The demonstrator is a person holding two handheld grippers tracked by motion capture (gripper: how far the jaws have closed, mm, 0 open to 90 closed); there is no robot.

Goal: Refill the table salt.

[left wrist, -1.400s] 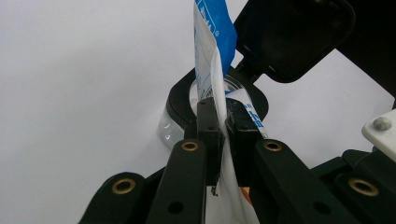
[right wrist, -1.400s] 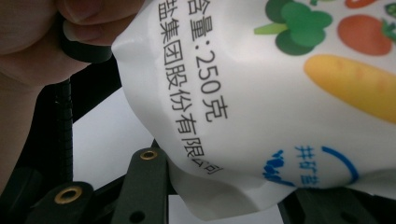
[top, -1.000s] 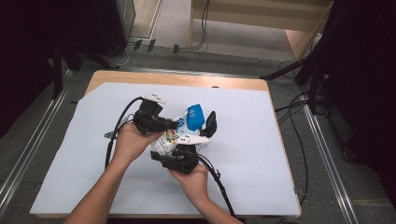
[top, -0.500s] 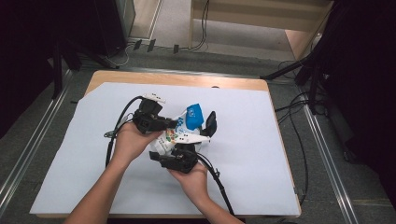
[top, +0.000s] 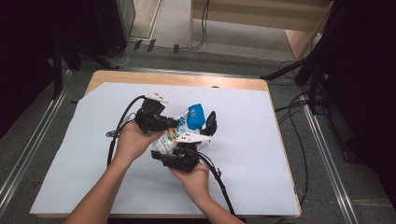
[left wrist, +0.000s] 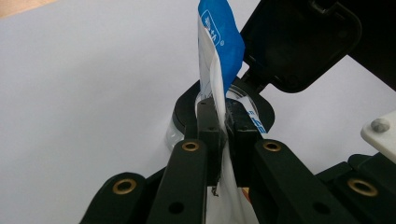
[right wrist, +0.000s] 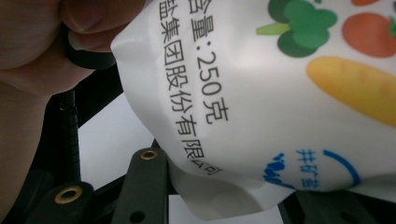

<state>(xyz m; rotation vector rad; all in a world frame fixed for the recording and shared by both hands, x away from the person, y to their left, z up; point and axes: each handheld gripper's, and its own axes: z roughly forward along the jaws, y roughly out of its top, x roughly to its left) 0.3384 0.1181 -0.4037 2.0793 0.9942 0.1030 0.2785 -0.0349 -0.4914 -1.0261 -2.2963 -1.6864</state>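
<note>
Two tools hold the soft, floppy salt bag [top: 187,128]: left tool [left wrist: 223,122] pinching its thin top edge, right tool [top: 175,148] clamping its fuller body.

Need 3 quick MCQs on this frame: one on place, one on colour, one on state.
1. Where does the bag sit?
A. between the two grippers
B. at the table's far right corner
C. on the floor

2. What colour is the bag's top end?
A. red
B. blue
C. black

3. How does the left gripper stand?
A. wide open, nothing in it
B. shut on the bag
C. lying on the table, unheld

Answers: 1 A, the high view shows it between the right gripper and the left; 2 B, the left gripper view shows blue; 3 B, its jaws pinch the film.
</note>
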